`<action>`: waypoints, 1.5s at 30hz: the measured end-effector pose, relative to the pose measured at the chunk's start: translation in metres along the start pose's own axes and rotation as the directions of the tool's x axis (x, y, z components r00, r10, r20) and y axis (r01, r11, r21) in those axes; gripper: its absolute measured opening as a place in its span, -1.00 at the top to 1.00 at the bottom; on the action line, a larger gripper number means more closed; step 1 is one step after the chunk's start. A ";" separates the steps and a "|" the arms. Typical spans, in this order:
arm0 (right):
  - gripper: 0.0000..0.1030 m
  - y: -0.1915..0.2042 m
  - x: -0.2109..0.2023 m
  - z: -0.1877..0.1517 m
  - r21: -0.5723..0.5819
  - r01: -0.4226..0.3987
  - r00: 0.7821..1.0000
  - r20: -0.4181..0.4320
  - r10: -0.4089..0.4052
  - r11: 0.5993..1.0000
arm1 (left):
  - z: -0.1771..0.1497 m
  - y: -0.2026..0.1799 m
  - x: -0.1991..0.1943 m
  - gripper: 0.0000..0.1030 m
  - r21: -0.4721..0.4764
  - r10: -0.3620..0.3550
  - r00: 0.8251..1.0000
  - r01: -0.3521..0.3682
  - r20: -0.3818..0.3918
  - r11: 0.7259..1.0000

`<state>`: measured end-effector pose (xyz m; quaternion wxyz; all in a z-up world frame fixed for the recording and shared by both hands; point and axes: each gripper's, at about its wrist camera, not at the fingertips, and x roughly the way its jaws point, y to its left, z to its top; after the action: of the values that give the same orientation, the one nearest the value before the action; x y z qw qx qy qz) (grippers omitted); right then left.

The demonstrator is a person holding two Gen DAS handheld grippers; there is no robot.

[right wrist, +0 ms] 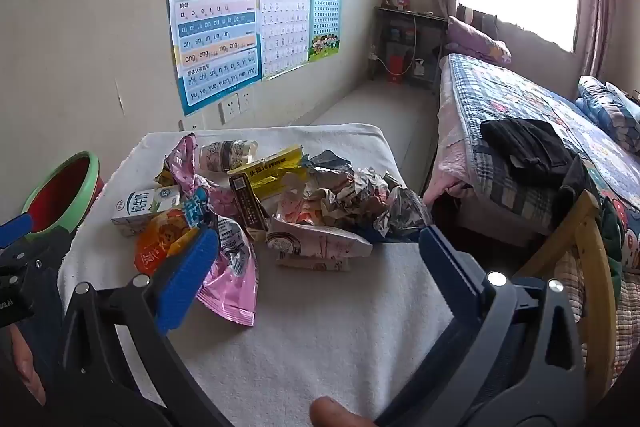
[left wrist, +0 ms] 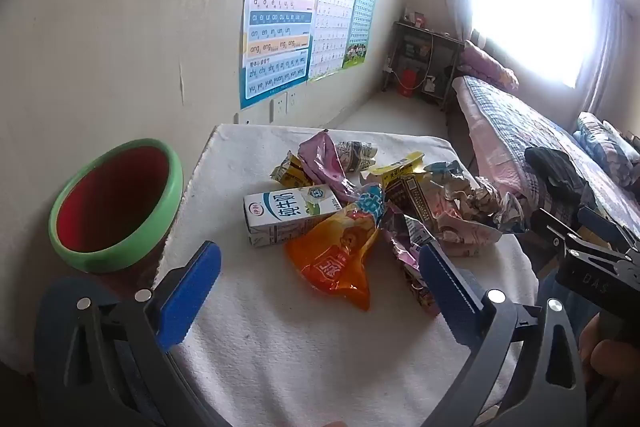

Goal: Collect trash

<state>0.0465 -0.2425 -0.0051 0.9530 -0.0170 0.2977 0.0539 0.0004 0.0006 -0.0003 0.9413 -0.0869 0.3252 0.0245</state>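
A heap of trash lies on a white towel-covered table [left wrist: 280, 347]: a white milk carton [left wrist: 288, 213], an orange snack bag [left wrist: 336, 259], pink wrappers [left wrist: 324, 163], a yellow packet [left wrist: 400, 167] and crumpled paper [left wrist: 476, 203]. My left gripper [left wrist: 320, 283] hovers open just short of the orange bag, nothing between its blue pads. In the right wrist view the same heap shows: milk carton [right wrist: 144, 207], orange bag [right wrist: 160, 243], pink bag [right wrist: 236, 279], crumpled paper [right wrist: 356, 195]. My right gripper [right wrist: 316, 263] is open above the table's near right part. A green-rimmed red bin [left wrist: 116, 207] stands left of the table.
A bed [right wrist: 540, 131] with a patchwork quilt and dark clothes runs along the right. A wooden chair back [right wrist: 588, 247] stands near the table's right corner. Posters [left wrist: 280, 27] hang on the wall behind. A dark shelf [left wrist: 424, 63] stands at the far end under a bright window.
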 end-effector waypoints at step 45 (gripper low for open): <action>-0.93 0.007 0.001 -0.001 -0.042 0.002 1.000 -0.005 -0.003 0.999 | -0.003 -0.002 0.002 -0.85 0.021 0.001 1.000 -0.001 -0.015 1.000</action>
<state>0.0460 -0.2358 -0.0065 0.9517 -0.0376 0.2990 0.0589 0.0005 -0.0016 -0.0035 0.9397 -0.0771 0.3325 0.0211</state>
